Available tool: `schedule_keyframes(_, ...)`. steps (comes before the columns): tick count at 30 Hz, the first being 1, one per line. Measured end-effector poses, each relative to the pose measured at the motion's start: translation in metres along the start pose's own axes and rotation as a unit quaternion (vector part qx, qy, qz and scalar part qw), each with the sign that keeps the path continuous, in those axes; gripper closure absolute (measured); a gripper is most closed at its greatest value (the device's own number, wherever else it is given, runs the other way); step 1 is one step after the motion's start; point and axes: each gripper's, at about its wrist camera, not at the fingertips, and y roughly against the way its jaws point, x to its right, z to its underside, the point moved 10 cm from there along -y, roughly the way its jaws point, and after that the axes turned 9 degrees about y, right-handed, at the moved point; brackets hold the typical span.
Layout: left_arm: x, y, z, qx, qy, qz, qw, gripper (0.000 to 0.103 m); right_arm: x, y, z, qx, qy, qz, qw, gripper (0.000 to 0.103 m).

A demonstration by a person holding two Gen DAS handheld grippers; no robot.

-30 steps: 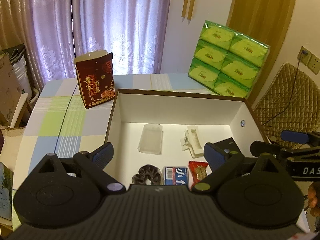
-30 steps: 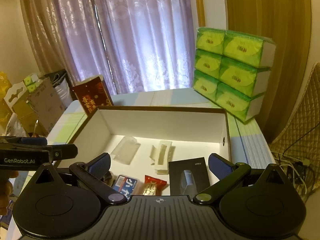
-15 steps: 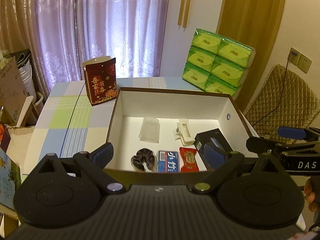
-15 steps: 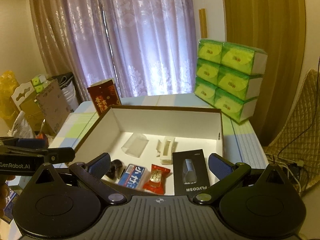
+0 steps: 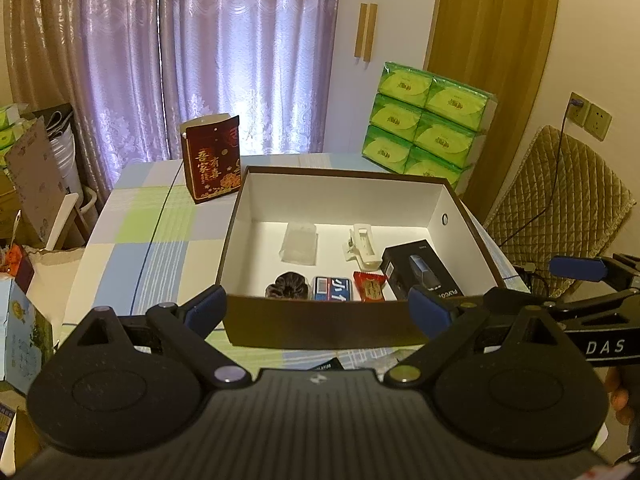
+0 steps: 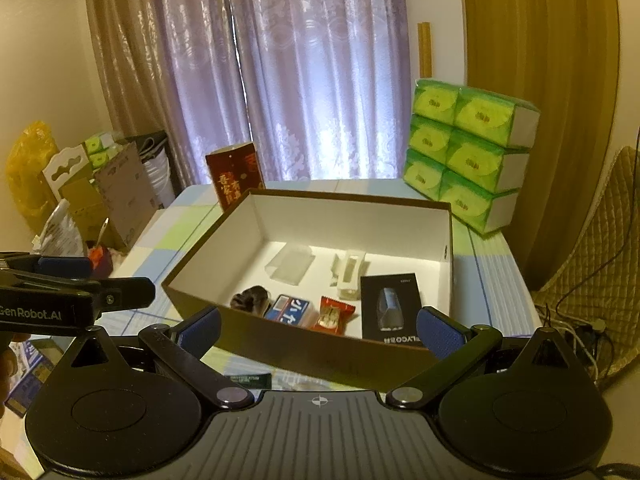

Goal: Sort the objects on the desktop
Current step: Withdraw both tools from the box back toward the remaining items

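Six items already lie in the brown box [image 5: 320, 320] on the bench [image 5: 152, 240]: scrunchie [image 5: 287, 284], candy [image 5: 370, 286], black carton [image 6: 390, 304]. Both grippers, left [image 5: 318, 308] and right [image 6: 318, 326], hold nothing, jaws spread. A dark packet [image 6: 248, 379] beside the box looks unsorted.

Before you the cardboard box [image 5: 320, 326] looks matt, brown outside and smooth white within; the checked tablecloth [image 5: 152, 236] under it is woven cloth; the tissue packs [image 5: 428, 132] wear glossy green plastic film; the scrunchie [image 5: 287, 290] is dark, crinkled fabric; the candy wrapper [image 6: 334, 314] is shiny red foil; the hair clip [image 5: 362, 246] is smooth pale plastic; your left gripper [image 5: 318, 310] is matt black plastic with ribbed blue pads [image 5: 428, 314].
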Motion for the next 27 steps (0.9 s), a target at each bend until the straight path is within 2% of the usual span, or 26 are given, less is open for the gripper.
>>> schedule_keyframes(9,0.001,0.012,0.019,-0.005,-0.004,-0.011,0.9999,0.007,-0.003,0.007,0.02,-0.017,0.009,-0.003,1.0,0.002)
schedule_keyframes(27,-0.014,0.001,0.066,-0.053,-0.004,-0.031,0.9981,0.007,-0.014,-0.001,0.053,-0.064,0.031,-0.009,0.997,0.002)
